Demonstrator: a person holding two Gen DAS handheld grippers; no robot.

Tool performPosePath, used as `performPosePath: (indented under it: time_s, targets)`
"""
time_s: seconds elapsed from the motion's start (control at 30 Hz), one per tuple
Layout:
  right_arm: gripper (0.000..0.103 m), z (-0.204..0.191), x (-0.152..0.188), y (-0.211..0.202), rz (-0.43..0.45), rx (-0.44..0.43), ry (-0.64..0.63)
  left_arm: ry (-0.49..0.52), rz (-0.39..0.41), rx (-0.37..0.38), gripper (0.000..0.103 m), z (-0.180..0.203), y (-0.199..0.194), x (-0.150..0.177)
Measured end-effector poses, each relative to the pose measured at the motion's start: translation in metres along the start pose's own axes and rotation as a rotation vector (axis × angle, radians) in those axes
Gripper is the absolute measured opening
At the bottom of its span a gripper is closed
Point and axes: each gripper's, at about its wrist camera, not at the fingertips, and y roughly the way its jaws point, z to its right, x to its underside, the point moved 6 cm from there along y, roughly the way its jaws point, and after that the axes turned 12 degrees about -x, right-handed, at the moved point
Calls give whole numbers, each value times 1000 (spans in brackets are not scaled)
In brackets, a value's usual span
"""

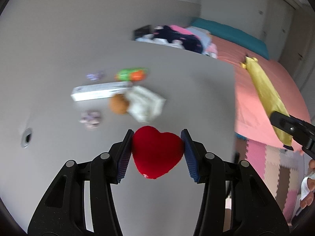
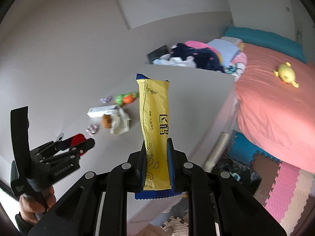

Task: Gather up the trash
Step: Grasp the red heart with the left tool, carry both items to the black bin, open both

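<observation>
- Trash, item one: yellow foil snack wrapper (image 2: 154,122), upright in right gripper (image 2: 157,165), jaws clamped low; keep pressure until over a bin.
- Item two: red plush heart (image 1: 157,151), pinched in left gripper (image 1: 157,153) above grey counter (image 1: 59,59); carry level.

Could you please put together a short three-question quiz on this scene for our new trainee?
1. True or false: the left gripper is shut on the red heart-shaped plush.
2. What does the right gripper hold? A) yellow snack wrapper B) white box C) green and orange toy
3. Fill in: the yellow duck toy lies on the ____ bedspread.

Key
1. True; the jaws press the heart from both sides.
2. A; the yellow snack wrapper stands up between the jaws, while the white box and the green and orange toy remain on the grey table.
3. Pink; the pink bedspread.
</observation>
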Motion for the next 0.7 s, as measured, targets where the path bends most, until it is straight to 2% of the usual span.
performPosePath:
  time_s: [0.37, 0.53, 0.67, 0.7]
  targets:
    - [19, 92, 12, -52, 57, 124, 113, 188, 4, 113, 48, 144, -12, 1]
    - [19, 126, 20, -63, 57, 175, 164, 259, -18, 151, 48, 190, -9, 10]
    - [19, 144, 23, -64, 44, 206, 188, 300, -37, 160, 49, 212, -2, 16]
    - [25, 147, 23, -63, 44, 215, 196, 320, -45, 158, 59, 218, 0, 19]
